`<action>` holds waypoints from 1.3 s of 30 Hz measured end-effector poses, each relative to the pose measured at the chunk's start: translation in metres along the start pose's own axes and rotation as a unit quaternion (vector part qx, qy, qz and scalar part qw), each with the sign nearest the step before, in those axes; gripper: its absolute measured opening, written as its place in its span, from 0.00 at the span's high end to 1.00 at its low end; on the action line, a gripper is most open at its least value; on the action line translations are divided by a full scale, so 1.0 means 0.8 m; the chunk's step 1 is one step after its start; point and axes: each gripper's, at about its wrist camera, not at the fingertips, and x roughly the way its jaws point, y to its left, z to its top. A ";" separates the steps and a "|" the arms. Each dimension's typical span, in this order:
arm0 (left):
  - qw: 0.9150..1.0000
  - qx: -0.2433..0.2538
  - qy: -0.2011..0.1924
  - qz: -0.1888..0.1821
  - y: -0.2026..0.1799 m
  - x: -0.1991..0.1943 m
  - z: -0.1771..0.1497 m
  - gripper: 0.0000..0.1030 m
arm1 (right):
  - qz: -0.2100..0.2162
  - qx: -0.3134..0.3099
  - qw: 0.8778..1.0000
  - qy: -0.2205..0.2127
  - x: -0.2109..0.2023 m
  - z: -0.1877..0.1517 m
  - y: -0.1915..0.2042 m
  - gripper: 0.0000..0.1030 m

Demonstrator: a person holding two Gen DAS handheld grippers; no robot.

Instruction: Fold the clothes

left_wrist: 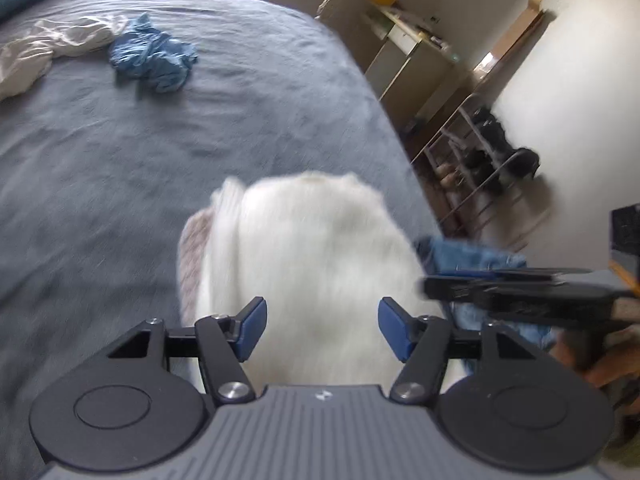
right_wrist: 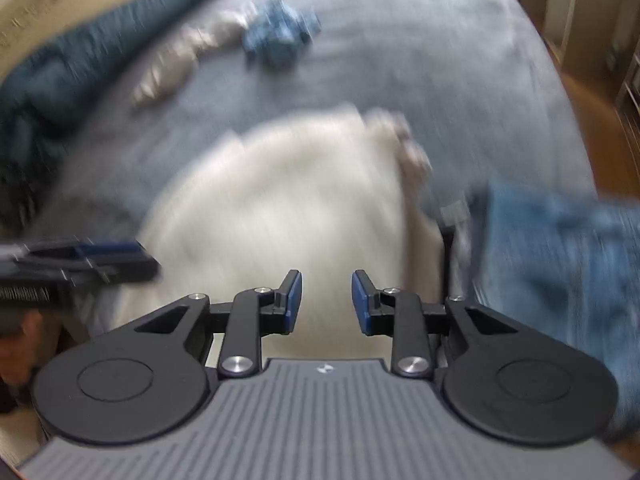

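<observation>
Hovering both tongs over the folded fluffy white garment (left_wrist: 316, 256), which lies on the grey-blue bedspread (left_wrist: 120, 152) right ahead of the fingers in each wrist view. Left gripper (left_wrist: 322, 328): jaws spread wide, nothing between the blue pads, white fabric showing through the gap. Right gripper (right_wrist: 326, 302): also parted and empty, gap narrower than the left's. From the left view the right tong sits just off to the right side; from the right view the left tong sits off to the left, so the two flank the garment's near edge, which I read as a stance suited to pinching two corners or pressing a fold flat. Folded blue denim piece (right_wrist: 560, 260) lies just right of the right tong, looks like a finished item parked at the bed edge. Beyond the fingers, well apart: a crumpled blue cloth (left_wrist: 154, 58) beside a rumpled cream fabric (left_wrist: 48, 42), probably the unfolded queue. Heavy motion blur, so whether either tong touches the garment I can't tell.
</observation>
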 end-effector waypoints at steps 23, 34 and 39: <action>0.998 0.042 -0.003 0.035 0.033 -0.028 0.031 0.40 | -0.036 -0.003 0.999 0.019 -0.004 0.038 -0.007 0.76; 0.990 0.100 0.050 0.085 -0.056 -0.034 -0.109 0.38 | -0.018 -0.022 0.995 0.099 -0.002 -0.057 0.008 0.76; 0.988 0.068 0.059 0.126 -0.061 -0.040 -0.130 0.30 | 0.021 -0.027 0.993 0.114 -0.033 -0.093 0.010 0.70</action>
